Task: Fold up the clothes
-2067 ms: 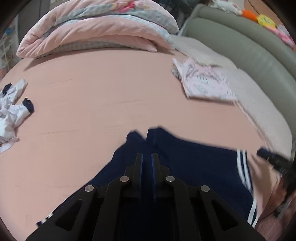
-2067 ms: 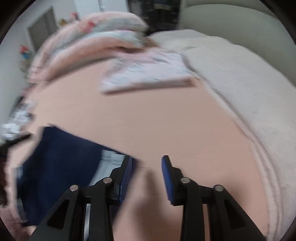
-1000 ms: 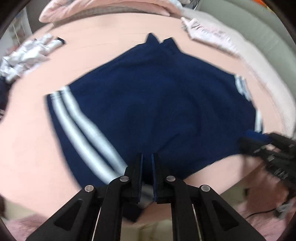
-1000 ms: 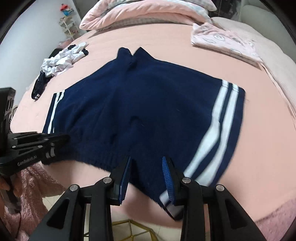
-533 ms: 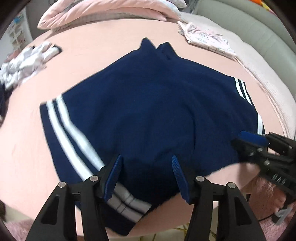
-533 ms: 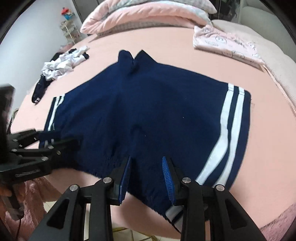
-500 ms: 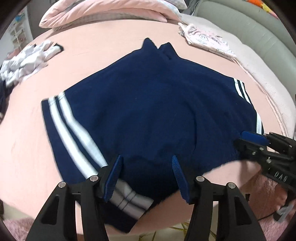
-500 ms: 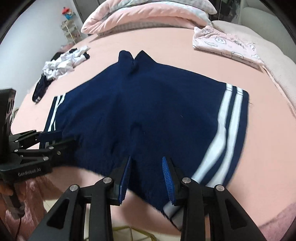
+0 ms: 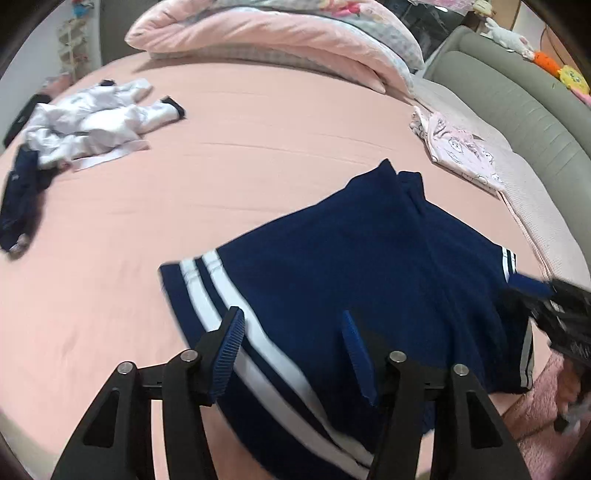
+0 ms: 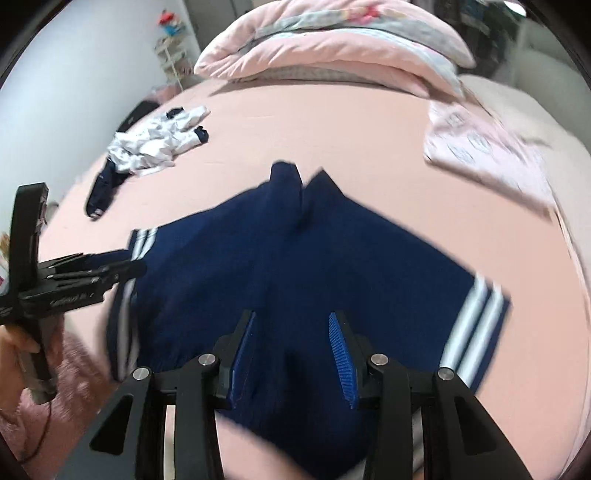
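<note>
A pair of navy shorts (image 9: pixel 369 266) lies spread flat on the pink bed sheet (image 9: pixel 240 155), near the bed's front edge. The cloth is dark blue knit, with two white stripes running down each outer side — one set at the left (image 9: pixel 229 317), one at the right (image 10: pixel 469 325). The waistband faces the cameras and the two leg ends point away toward the folded duvet (image 9: pixel 280 33) at the far side, so the garment lies wider than it is long, its long axis running left to right across the bed.

The left gripper (image 9: pixel 291 350) hovers over the left striped side with its blue-padded fingers (image 9: pixel 225 354) spread wide, holding nothing. The right gripper (image 10: pixel 295 354) hangs over the middle of the waistband, fingers (image 10: pixel 341 354) also well apart and holding nothing. In the right wrist view the left gripper's side carries pale lettering, too blurred to read.

Well apart from the shorts, a crumpled white garment (image 9: pixel 92 122) sits far left with a dark blue piece (image 9: pixel 18 199) beside it. A folded pink printed top (image 9: pixel 461 151) rests at the right, near the grey headboard (image 9: pixel 517 92).
</note>
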Tool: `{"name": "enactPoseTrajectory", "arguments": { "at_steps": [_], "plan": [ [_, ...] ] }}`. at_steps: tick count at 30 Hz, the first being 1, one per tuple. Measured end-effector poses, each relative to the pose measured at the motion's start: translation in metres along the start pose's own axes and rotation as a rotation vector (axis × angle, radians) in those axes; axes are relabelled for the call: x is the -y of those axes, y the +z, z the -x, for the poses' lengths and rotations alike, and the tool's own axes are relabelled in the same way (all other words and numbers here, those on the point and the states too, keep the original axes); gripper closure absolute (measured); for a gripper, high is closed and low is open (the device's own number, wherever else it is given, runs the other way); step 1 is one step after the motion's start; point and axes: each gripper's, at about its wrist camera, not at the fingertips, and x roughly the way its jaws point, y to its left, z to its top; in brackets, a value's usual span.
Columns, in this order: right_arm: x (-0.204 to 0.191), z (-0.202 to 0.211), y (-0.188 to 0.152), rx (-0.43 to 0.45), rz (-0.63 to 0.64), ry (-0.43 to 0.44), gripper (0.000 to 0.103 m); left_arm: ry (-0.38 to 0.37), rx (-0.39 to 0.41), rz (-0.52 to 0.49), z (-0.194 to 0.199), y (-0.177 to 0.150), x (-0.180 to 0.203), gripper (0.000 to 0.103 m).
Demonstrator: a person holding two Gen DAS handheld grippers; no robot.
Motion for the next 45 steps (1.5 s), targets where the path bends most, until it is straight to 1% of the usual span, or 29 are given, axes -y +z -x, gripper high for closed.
{"name": "enactPoseTrajectory", "arguments": {
  "at_steps": [2,4,5,6,7,8,10,11,13,15,17,18,19,21,23,25,26,27,29,32,33,36,37,38,40,41,43,44,45],
  "plan": [
    [-0.002,-0.017,0.015,-0.021,-0.009,0.014,0.063,0.021,-0.010,0.019,0.001,-0.015,-0.020,0.055],
    [-0.002,-0.036,0.029,-0.031,-0.023,0.017,0.063,0.030,-0.027,0.049,0.001,-0.024,-0.038,0.055],
    [-0.001,-0.046,0.038,-0.035,-0.030,0.024,0.063,0.031,-0.028,0.049,0.002,-0.028,-0.042,0.059],
    [0.000,-0.056,0.048,-0.038,-0.037,0.032,0.063,0.045,-0.027,0.031,0.002,-0.028,-0.044,0.068],
    [0.002,-0.066,0.054,-0.049,-0.044,0.031,0.063,0.061,-0.025,0.011,0.002,-0.029,-0.045,0.070],
    [0.004,-0.075,0.058,-0.061,-0.050,0.027,0.063,0.088,-0.027,-0.009,0.003,-0.028,-0.046,0.071],
    [0.007,-0.090,0.066,-0.082,-0.057,0.028,0.063,0.109,-0.026,0.003,0.009,-0.033,-0.057,0.071],
    [0.007,-0.097,0.068,-0.090,-0.052,0.029,0.063,0.085,-0.022,0.034,0.013,-0.035,-0.065,0.071],
    [0.008,-0.111,0.072,-0.099,-0.033,0.021,0.063,0.066,-0.019,0.064,0.015,-0.035,-0.071,0.071],
    [0.007,-0.118,0.078,-0.082,-0.012,0.005,0.063,0.090,-0.012,0.062,0.016,-0.032,-0.069,0.071],
    [0.009,-0.121,0.086,-0.071,-0.015,-0.003,0.063,0.137,0.013,0.062,0.021,-0.027,-0.066,0.071],
    [0.012,-0.121,0.092,-0.065,-0.027,-0.005,0.063,0.136,0.031,0.062,0.023,-0.024,-0.065,0.071],
    [0.013,-0.119,0.096,-0.055,-0.037,-0.005,0.063,0.090,0.055,0.060,0.026,-0.021,-0.063,0.071],
    [0.014,-0.112,0.102,-0.028,-0.054,0.015,0.063,0.022,0.069,0.052,0.029,-0.023,-0.061,0.071],
    [0.011,-0.108,0.101,-0.034,-0.046,0.038,0.063,0.067,0.029,0.028,0.017,-0.022,-0.056,0.071],
    [0.007,-0.103,0.094,-0.052,-0.042,0.020,0.063,0.089,0.014,0.043,0.016,-0.029,-0.057,0.071],
    [0.006,-0.097,0.088,-0.052,-0.048,0.028,0.063,0.088,0.018,0.053,0.020,-0.029,-0.057,0.071],
    [0.004,-0.086,0.078,-0.045,-0.060,0.047,0.063,0.096,0.019,0.043,0.027,-0.030,-0.053,0.071],
    [-0.001,-0.065,0.059,-0.037,-0.068,0.059,0.063,0.095,0.032,-0.018,0.040,-0.034,-0.035,0.071],
    [-0.013,-0.030,0.018,-0.033,-0.061,0.035,0.063,0.011,0.024,-0.057,0.051,-0.047,-0.010,0.071],
    [-0.013,-0.022,0.007,-0.033,-0.066,0.028,0.063,-0.012,0.016,-0.065,0.047,-0.047,-0.005,0.071],
    [-0.017,-0.008,-0.022,-0.048,-0.076,-0.013,0.063,-0.021,-0.015,-0.087,0.048,-0.069,0.020,0.071],
    [-0.020,-0.008,-0.029,-0.054,-0.076,-0.023,0.063,-0.029,-0.025,-0.094,0.043,-0.073,0.026,0.071],
    [-0.023,-0.009,-0.037,-0.063,-0.075,-0.032,0.063,-0.019,-0.034,-0.108,0.039,-0.077,0.031,0.071],
    [-0.027,-0.013,-0.051,-0.085,-0.051,-0.060,0.063,0.038,-0.052,-0.165,0.030,-0.086,0.035,0.071],
    [-0.030,-0.016,-0.055,-0.092,-0.035,-0.074,0.063,0.047,-0.052,-0.188,0.032,-0.090,0.035,0.071],
    [-0.030,-0.014,-0.062,-0.100,-0.011,-0.099,0.063,0.072,-0.070,-0.198,0.038,-0.092,0.030,0.071],
    [-0.028,-0.010,-0.066,-0.099,-0.011,-0.104,0.063,0.127,-0.080,-0.202,0.041,-0.094,0.026,0.071],
    [-0.026,-0.006,-0.068,-0.096,-0.018,-0.105,0.063,0.164,-0.089,-0.196,0.044,-0.095,0.020,0.070]
  ]
}}
